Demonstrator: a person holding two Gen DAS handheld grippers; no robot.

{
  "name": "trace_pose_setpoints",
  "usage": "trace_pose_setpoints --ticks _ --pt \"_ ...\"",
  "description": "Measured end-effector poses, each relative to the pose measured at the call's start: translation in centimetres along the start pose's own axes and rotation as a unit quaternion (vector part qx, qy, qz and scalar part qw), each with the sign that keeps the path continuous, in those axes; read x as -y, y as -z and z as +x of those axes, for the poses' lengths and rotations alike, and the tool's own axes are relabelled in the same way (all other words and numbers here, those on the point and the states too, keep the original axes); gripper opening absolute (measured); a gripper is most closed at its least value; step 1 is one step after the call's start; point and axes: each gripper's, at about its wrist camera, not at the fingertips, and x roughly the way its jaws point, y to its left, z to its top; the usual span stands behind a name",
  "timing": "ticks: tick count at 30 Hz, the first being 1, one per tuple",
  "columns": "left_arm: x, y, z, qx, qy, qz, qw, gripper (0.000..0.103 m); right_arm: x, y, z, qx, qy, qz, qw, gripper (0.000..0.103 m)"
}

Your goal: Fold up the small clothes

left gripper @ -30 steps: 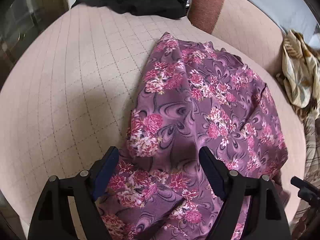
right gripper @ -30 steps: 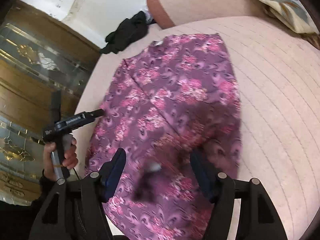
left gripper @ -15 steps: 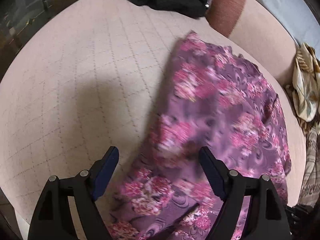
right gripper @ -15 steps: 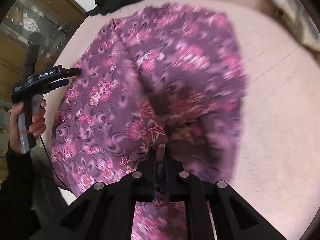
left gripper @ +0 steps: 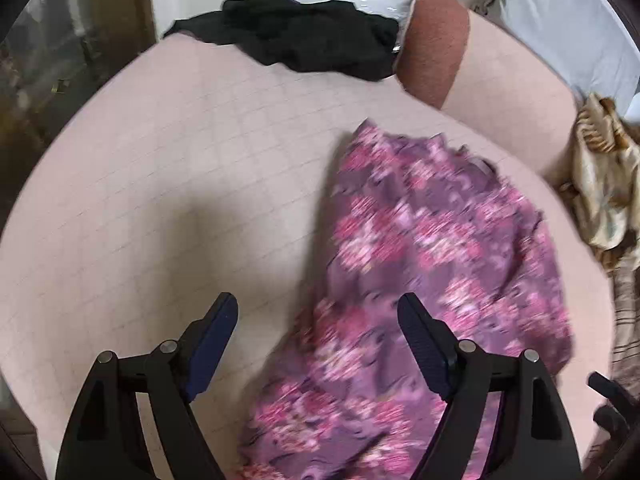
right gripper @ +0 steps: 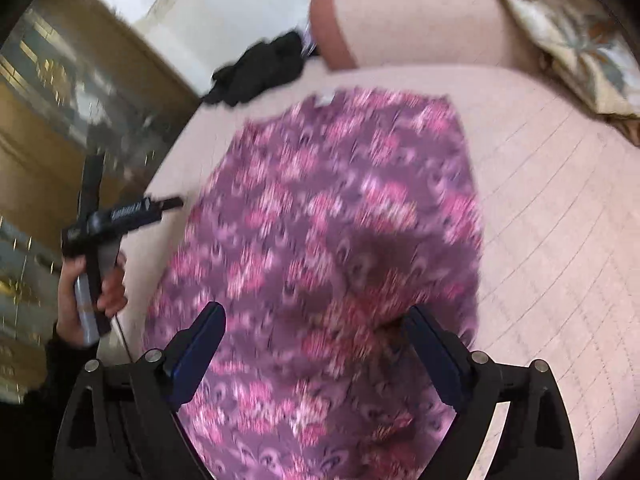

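A purple garment with pink flowers (left gripper: 432, 264) lies spread on the pink quilted sofa seat (left gripper: 160, 184); it fills the middle of the right wrist view (right gripper: 320, 240). My left gripper (left gripper: 318, 344) is open and empty, hovering over the garment's left edge. My right gripper (right gripper: 316, 350) is open and empty just above the garment's near part. The left gripper, held in a hand, also shows at the left of the right wrist view (right gripper: 160, 206). Both views are motion-blurred.
A black garment (left gripper: 304, 40) lies at the seat's far end beside the brown-ended armrest (left gripper: 436, 48). A beige patterned cloth (left gripper: 600, 192) lies on the right. A wooden glass-fronted cabinet (right gripper: 48, 128) stands left of the sofa.
My right gripper shut on the garment half a second ago and has now opened and let it go. My left gripper shifted left, off the cloth's middle to its edge.
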Motion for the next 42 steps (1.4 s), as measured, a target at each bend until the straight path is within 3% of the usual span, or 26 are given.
trace_pose_setpoints --ticks 3,7,10,13,14,16,17,18,19,20,21,26,28,30,33,35,36,37,38,39,41,42 --pt "-0.3 -3.4 0.7 -0.013 0.049 -0.014 0.9986 0.081 1.7 -3.2 -1.5 0.032 -0.018 0.049 0.998 0.095" --pt "-0.1 -7.5 5.1 -0.055 0.066 -0.02 0.9961 0.081 5.8 -8.6 0.7 0.035 0.032 0.075 0.996 0.094" --pt "0.2 -10.3 8.8 -0.063 0.052 -0.021 0.9964 0.081 9.9 -12.4 5.4 -0.015 0.034 0.104 0.994 0.07" --pt "1.1 -12.6 11.8 -0.057 0.031 -0.013 0.9978 0.08 12.4 -15.6 9.3 -0.025 0.051 0.123 0.991 0.065" --pt "1.1 -13.0 12.5 -0.059 0.035 -0.016 0.9975 0.075 13.2 -16.4 10.4 -0.024 0.052 0.134 0.989 0.065" --pt "1.3 -13.6 13.9 -0.079 0.052 -0.016 0.9954 0.051 14.0 -17.7 12.1 -0.014 0.038 0.144 0.989 0.065" --pt "1.5 -13.7 14.3 -0.081 0.042 -0.012 0.9958 0.047 14.0 -18.1 12.3 -0.008 0.039 0.138 0.99 0.065" --pt "1.6 -13.8 14.3 -0.073 0.036 -0.007 0.9967 0.036 13.8 -18.4 12.6 -0.003 0.042 0.13 0.991 0.064" --pt "1.7 -13.8 14.2 -0.068 0.042 0.002 0.9968 0.01 13.7 -18.7 12.7 0.0 0.047 0.125 0.991 0.052" --pt "1.6 -13.9 14.2 -0.073 0.062 0.006 0.9954 0.006 13.4 -18.7 12.8 -0.002 0.062 0.116 0.991 0.017" --pt "1.4 -14.0 14.0 -0.072 0.068 0.002 0.9951 0.005 13.2 -18.7 13.2 -0.014 0.074 0.105 0.992 0.008" --pt "0.1 -15.9 9.2 -0.002 0.107 0.0 0.9942 0.005 13.1 -18.7 9.7 0.032 0.07 0.098 0.992 0.003" --pt "-0.1 -17.0 8.4 0.016 0.088 0.008 0.996 0.004 12.6 -19.4 8.1 0.06 0.092 0.088 0.99 0.003" --pt "-0.2 -17.3 9.6 0.007 0.081 0.006 0.9967 0.004 12.9 -20.0 8.3 0.066 0.107 0.09 0.988 0.002" --pt "-0.1 -16.3 15.2 -0.046 0.003 0.018 0.9988 0.008 13.1 -19.4 11.3 0.038 0.143 0.082 0.986 0.003" --pt "-0.5 -15.4 14.8 -0.021 0.008 0.002 0.9997 0.013 13.5 -18.7 12.8 0.029 0.147 0.086 0.985 0.004" --pt "-0.5 -15.1 13.8 -0.025 -0.001 0.004 0.9997 0.039 13.6 -18.6 12.2 0.034 0.135 0.1 0.985 0.007" --pt "-0.6 -14.3 12.0 -0.025 -0.011 0.003 0.9996 0.061 13.7 -18.4 11.1 0.029 0.126 0.127 0.983 0.025" --pt "-0.8 -13.4 10.1 -0.003 -0.003 0.006 1.0 0.063 13.4 -17.8 9.7 0.032 0.121 0.141 0.982 0.041" --pt "-0.9 -12.3 8.2 0.021 0.003 0.014 0.9997 0.064 12.6 -16.9 7.9 0.045 0.11 0.141 0.983 0.049" --pt "-1.0 -8.7 4.0 0.044 -0.03 0.044 0.9976 0.067 10.3 -13.4 3.2 0.075 0.083 0.13 0.985 0.074" --pt "-1.1 -6.1 2.0 0.045 -0.046 0.053 0.9966 0.068 9.3 -11.4 1.5 0.081 0.077 0.127 0.986 0.078"
